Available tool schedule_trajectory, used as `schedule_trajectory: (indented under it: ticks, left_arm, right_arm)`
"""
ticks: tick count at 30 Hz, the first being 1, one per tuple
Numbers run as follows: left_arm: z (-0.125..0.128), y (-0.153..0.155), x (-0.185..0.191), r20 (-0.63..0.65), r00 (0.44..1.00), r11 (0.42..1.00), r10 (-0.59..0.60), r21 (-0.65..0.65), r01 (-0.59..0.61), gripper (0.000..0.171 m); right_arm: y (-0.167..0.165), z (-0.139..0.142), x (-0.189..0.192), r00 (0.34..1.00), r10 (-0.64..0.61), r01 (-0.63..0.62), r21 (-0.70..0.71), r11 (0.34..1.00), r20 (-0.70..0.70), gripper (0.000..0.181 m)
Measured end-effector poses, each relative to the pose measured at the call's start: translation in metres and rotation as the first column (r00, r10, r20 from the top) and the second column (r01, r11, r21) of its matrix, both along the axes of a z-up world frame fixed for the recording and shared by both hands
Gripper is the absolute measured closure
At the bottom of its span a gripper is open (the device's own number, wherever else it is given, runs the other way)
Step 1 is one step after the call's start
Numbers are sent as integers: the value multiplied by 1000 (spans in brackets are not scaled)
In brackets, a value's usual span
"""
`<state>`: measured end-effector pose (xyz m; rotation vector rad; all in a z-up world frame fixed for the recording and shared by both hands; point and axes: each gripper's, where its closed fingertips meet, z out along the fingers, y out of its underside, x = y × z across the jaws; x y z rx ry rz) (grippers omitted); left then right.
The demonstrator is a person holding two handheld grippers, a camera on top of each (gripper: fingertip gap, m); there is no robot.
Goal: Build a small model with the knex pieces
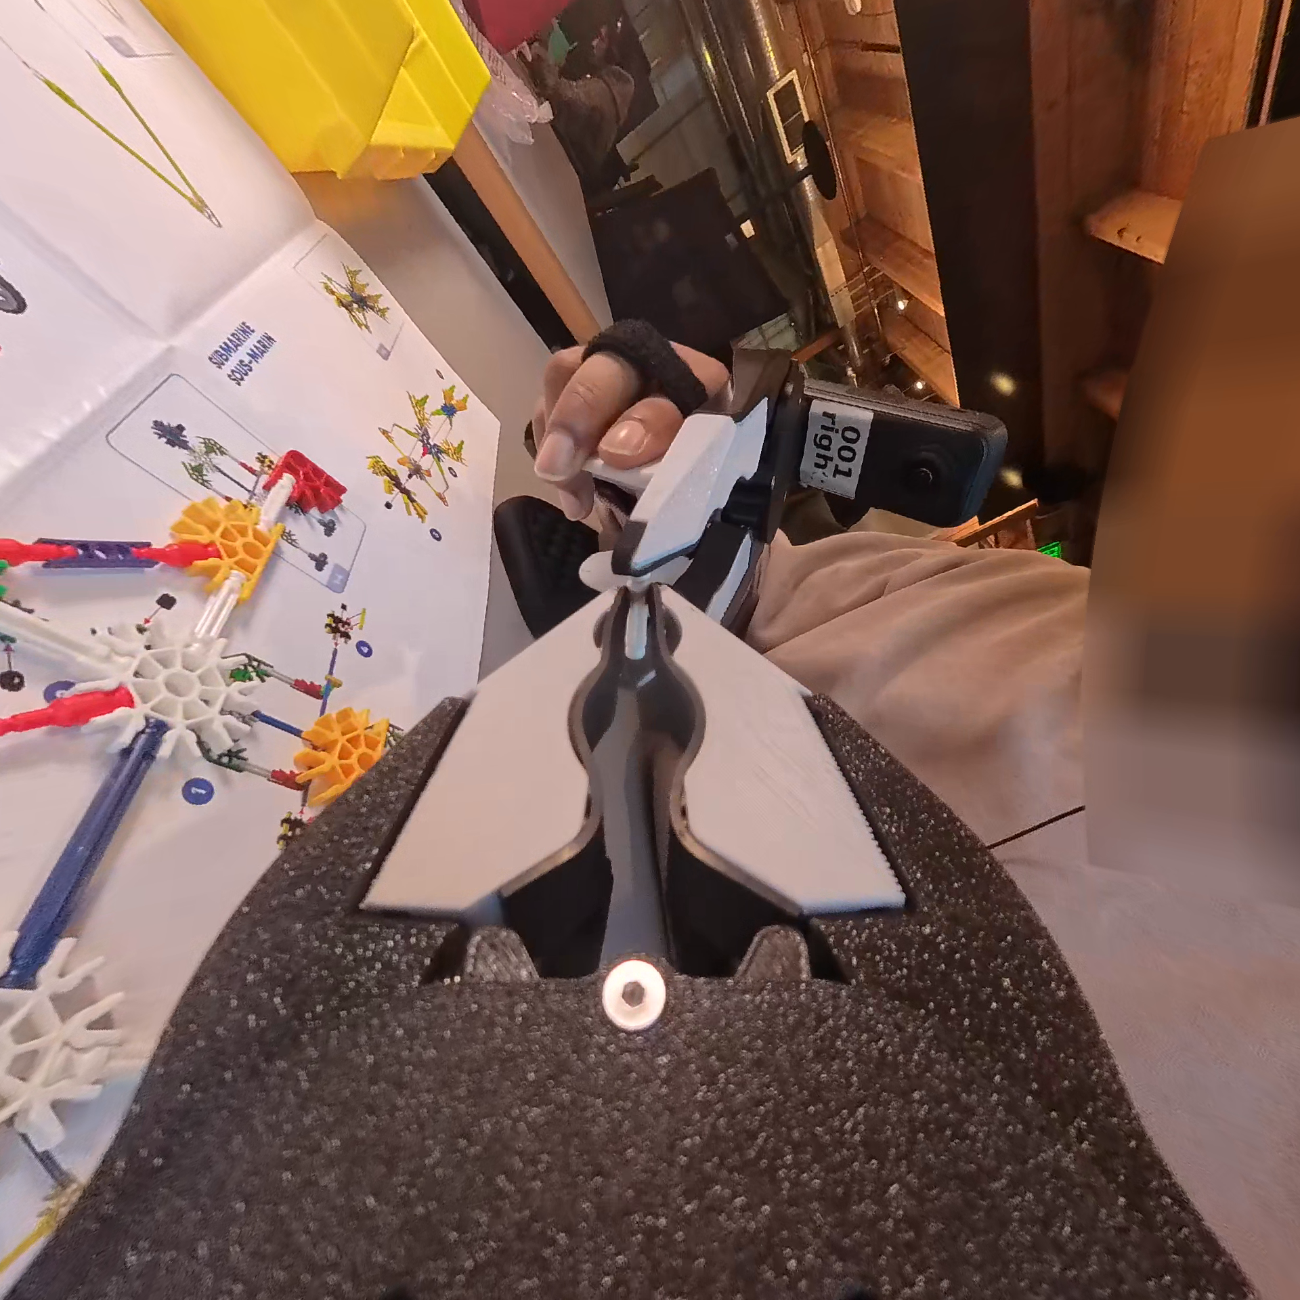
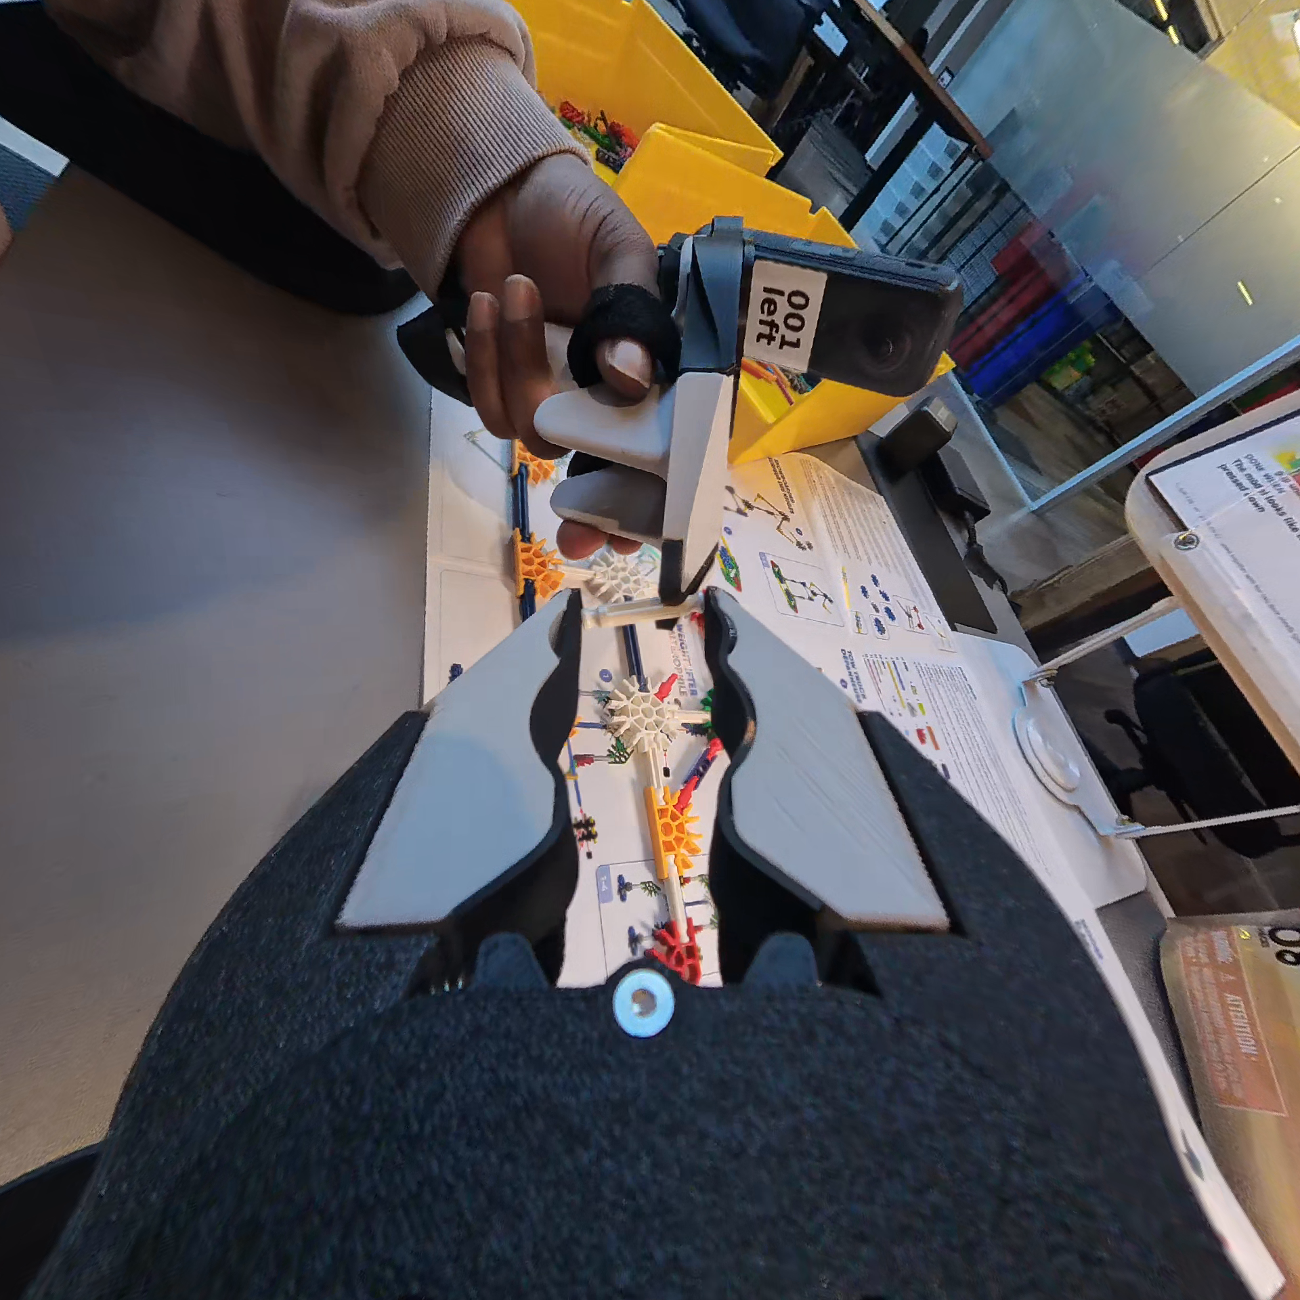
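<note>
My left gripper (image 1: 636,619) is shut on a short white rod (image 1: 636,629), pinched near its fingertips. In the right wrist view the left gripper (image 2: 672,605) comes down from above and holds the same rod (image 2: 626,613) level. My right gripper (image 2: 644,605) has its jaws a rod's length apart, and the rod's two ends rest against its two fingertips. In the left wrist view the right gripper (image 1: 668,584) meets the rod's far end. Both are held above a rod-and-connector model (image 2: 644,714) lying on an instruction sheet (image 2: 914,703).
The model (image 1: 176,682) has white, orange and red connectors joined by blue, white and red rods. Yellow bins (image 1: 316,77) stand at the back of the table, also seen in the right wrist view (image 2: 703,183). A white stand (image 2: 1210,563) with papers is at the right. My left and right fingertips are right by each other.
</note>
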<state>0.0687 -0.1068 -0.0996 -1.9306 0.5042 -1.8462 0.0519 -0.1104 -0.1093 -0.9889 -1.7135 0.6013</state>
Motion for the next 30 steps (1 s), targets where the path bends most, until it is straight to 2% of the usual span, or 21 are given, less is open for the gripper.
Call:
schedule_trajectory:
  ticks: [3, 6, 9, 11, 15, 19, 23, 30]
  left_arm:
    - [0, 5, -1, -19, 999, 996, 40, 77, -39, 169]
    - [-4, 17, -17, -169, 973, 939, 157, 332, -94, 152]
    - [-10, 17, -39, -357, 899, 834, 253, 552, -16, 144]
    - [-23, 13, -57, -474, 828, 775, 301, 627, 76, 142]
    - [-55, 0, -95, -640, 684, 713, 350, 655, 249, 144]
    - [-74, -17, -131, -708, 623, 750, 333, 599, 279, 146]
    - [-84, -28, -154, -742, 587, 780, 323, 560, 279, 146]
    - [-101, -39, -158, -771, 576, 798, 272, 515, 314, 143]
  right_arm:
    - [5, 0, 3, 1000, -9, 9, -39, 999, -2, 148]
    - [33, -2, 23, 995, -77, 82, -78, 994, 61, 148]
    - [60, -33, 57, 963, -99, 151, -193, 970, 252, 147]
    - [64, -55, 73, 931, -67, 174, -277, 945, 359, 147]
    - [63, -82, 80, 890, -41, 190, -287, 939, 453, 147]
    - [66, -93, 80, 875, -33, 198, -294, 935, 483, 147]
    - [66, -98, 80, 860, -13, 188, -292, 938, 511, 147]
    - [66, -98, 80, 850, -15, 183, -268, 946, 527, 147]
